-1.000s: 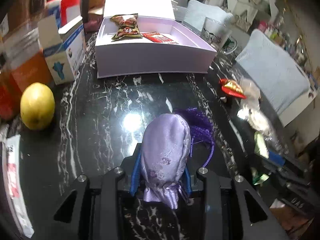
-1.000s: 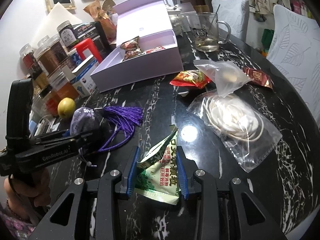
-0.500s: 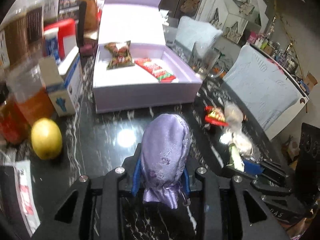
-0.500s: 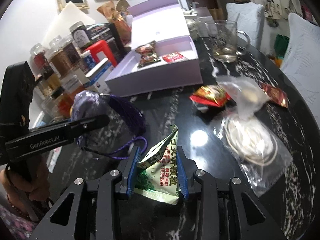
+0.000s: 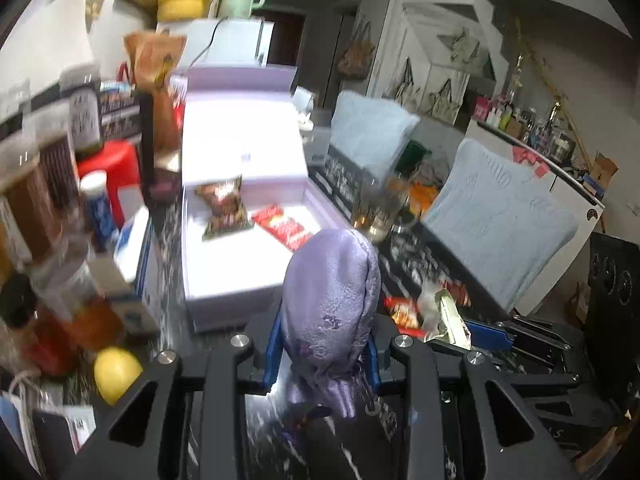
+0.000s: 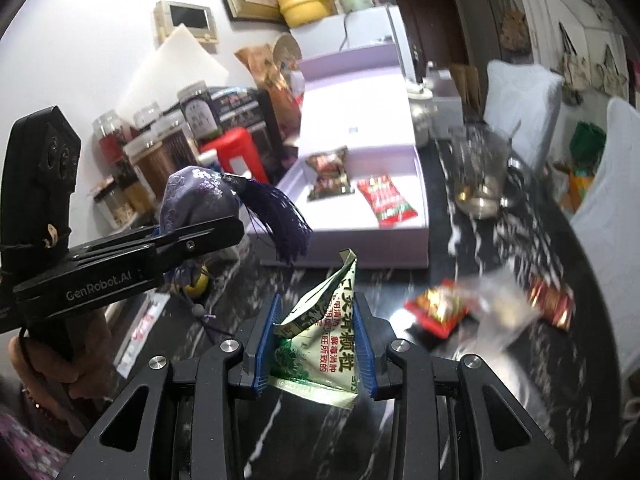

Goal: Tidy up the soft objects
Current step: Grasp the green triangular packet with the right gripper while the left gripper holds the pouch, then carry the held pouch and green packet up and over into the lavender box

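Observation:
My left gripper (image 5: 324, 356) is shut on a lilac silk pouch (image 5: 330, 304) and holds it in the air short of the open lilac box (image 5: 224, 280). The pouch (image 6: 196, 200) and its purple tassel (image 6: 280, 216) also show in the right wrist view, with the left gripper (image 6: 208, 236) below them. My right gripper (image 6: 316, 344) is shut on a green and white sachet (image 6: 320, 336), raised above the black marble table (image 6: 400, 420). The box (image 6: 360, 248) holds a brown snack pack (image 6: 328, 176) and a red packet (image 6: 386, 200).
Jars, a red stool and cartons (image 5: 52, 200) crowd the left. A lemon (image 5: 116, 372) lies at the left front. A glass mug (image 6: 480, 176) stands right of the box. Red snack packs (image 6: 436, 304) and a clear bag (image 6: 500, 308) lie at the right. Pale chairs (image 5: 500, 216) stand beyond.
Both grippers have lifted with their loads and moved toward the box. The pouch's tassel now hangs off the table. The views tilt up and blur.

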Action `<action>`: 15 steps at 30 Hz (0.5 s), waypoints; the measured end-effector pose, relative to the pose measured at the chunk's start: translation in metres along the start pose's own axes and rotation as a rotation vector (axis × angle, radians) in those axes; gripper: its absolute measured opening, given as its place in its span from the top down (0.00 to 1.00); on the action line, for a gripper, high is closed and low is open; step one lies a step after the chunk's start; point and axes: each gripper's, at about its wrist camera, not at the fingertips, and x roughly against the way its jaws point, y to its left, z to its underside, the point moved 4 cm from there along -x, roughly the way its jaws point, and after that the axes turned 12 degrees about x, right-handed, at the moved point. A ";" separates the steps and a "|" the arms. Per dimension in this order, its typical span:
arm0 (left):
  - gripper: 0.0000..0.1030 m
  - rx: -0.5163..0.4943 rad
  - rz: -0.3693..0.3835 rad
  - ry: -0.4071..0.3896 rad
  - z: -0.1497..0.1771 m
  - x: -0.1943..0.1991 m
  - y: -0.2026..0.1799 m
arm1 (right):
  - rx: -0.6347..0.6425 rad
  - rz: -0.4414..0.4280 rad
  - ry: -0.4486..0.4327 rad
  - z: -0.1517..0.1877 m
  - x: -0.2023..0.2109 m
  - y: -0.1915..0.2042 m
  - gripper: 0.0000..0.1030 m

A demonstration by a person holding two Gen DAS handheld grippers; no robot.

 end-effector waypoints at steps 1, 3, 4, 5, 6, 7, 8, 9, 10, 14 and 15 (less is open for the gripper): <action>0.69 -0.004 0.006 -0.013 -0.005 0.001 -0.002 | 0.003 -0.001 -0.008 -0.005 0.001 -0.001 0.66; 0.69 -0.010 0.018 -0.039 -0.016 0.003 -0.005 | 0.014 0.005 -0.028 -0.017 0.004 -0.005 0.66; 0.69 -0.012 0.022 -0.049 -0.021 0.004 -0.006 | 0.019 0.008 -0.035 -0.021 0.004 -0.007 0.66; 0.69 -0.017 0.024 -0.066 -0.028 0.004 -0.008 | 0.026 0.013 -0.047 -0.029 0.005 -0.010 0.66; 0.69 -0.021 0.023 -0.076 -0.033 0.004 -0.009 | 0.031 0.016 -0.055 -0.034 0.006 -0.011 0.66; 0.69 -0.025 0.022 -0.088 -0.037 0.004 -0.009 | 0.037 0.018 -0.065 -0.041 0.007 -0.013 0.66; 0.69 -0.027 0.022 -0.103 -0.044 0.004 -0.010 | 0.042 0.018 -0.073 -0.047 0.007 -0.015 0.66; 0.69 -0.027 0.022 -0.110 -0.047 0.003 -0.011 | 0.047 0.016 -0.082 -0.053 0.006 -0.017 0.66; 0.69 -0.028 0.023 -0.120 -0.053 0.002 -0.011 | 0.052 0.013 -0.088 -0.058 0.007 -0.019 0.66; 0.69 -0.032 0.011 -0.157 -0.072 -0.004 -0.011 | 0.084 0.024 -0.111 -0.082 0.003 -0.026 0.66; 0.69 -0.030 0.008 -0.162 -0.077 -0.006 -0.011 | 0.092 0.027 -0.115 -0.088 0.002 -0.027 0.66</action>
